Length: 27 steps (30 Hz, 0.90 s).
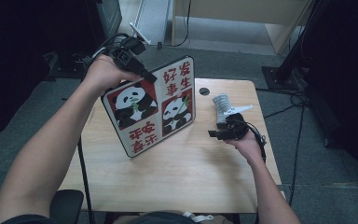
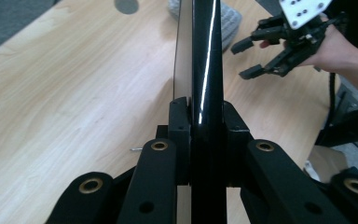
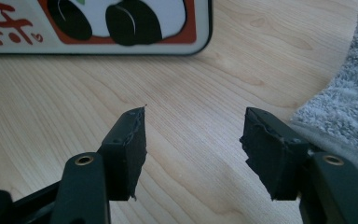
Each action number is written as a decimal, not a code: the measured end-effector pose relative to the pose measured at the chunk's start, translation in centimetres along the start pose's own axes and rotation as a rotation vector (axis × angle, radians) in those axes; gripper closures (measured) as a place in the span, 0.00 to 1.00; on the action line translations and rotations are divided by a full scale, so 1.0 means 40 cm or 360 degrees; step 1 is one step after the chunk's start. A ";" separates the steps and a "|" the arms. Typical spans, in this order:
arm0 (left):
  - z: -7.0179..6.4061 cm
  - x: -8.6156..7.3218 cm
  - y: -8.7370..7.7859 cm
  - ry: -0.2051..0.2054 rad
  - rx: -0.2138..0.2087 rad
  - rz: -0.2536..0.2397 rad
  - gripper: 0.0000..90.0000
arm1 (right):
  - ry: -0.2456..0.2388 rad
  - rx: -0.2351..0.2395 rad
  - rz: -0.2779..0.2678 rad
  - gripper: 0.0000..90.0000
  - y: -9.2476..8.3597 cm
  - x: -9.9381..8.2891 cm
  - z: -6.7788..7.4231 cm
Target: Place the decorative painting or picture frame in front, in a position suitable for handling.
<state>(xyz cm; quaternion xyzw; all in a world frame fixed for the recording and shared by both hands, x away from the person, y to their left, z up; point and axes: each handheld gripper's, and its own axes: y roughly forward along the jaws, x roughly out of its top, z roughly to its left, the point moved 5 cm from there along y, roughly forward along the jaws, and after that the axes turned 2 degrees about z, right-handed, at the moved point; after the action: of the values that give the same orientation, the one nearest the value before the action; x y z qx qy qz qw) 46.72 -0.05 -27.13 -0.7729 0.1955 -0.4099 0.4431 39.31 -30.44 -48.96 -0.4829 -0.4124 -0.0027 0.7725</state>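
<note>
A flat black-edged board (image 1: 149,109) printed with two pandas and red characters stands tilted on its lower edge on the wooden table (image 1: 182,177). My left gripper (image 1: 147,77) is shut on its upper edge; in the left gripper view both jaws press the board's black rim (image 2: 207,60). My right gripper (image 1: 213,134) hovers low at the table's right, open, with nothing between its jaws (image 3: 193,135). It sits beside a grey towel (image 1: 221,105), just right of the board's lower corner (image 3: 98,28). The left gripper view shows the right gripper (image 2: 244,58) beyond the board.
The grey towel (image 3: 340,112) lies rolled near the table's far right side. A round cable hole (image 1: 204,91) is at the far edge. Black stands (image 1: 279,70) and cables crowd the floor at right and behind the table.
</note>
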 end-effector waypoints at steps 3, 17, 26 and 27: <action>-0.015 0.008 0.012 0.0003 -0.0006 0.0011 0.88 | -0.0009 0.0002 0.0001 0.45 0.001 0.000 0.000; -0.057 0.013 0.041 0.0020 -0.0033 0.0018 0.88 | 0.0000 -0.0009 0.0000 0.45 -0.002 -0.003 -0.005; -0.049 0.011 0.043 -0.0015 -0.0014 0.0013 0.88 | 0.0004 -0.0014 -0.0002 0.45 -0.001 -0.003 -0.010; -0.046 0.010 0.043 -0.0025 -0.0012 0.0007 0.88 | 0.0005 -0.0013 -0.0002 0.45 -0.001 -0.003 -0.011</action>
<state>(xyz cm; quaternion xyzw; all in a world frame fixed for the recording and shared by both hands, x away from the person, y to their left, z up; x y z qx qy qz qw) 45.58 -2.20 -27.88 -0.7773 0.1953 -0.4022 0.4427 39.50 -30.84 -49.08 -0.4859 -0.4116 -0.0058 0.7710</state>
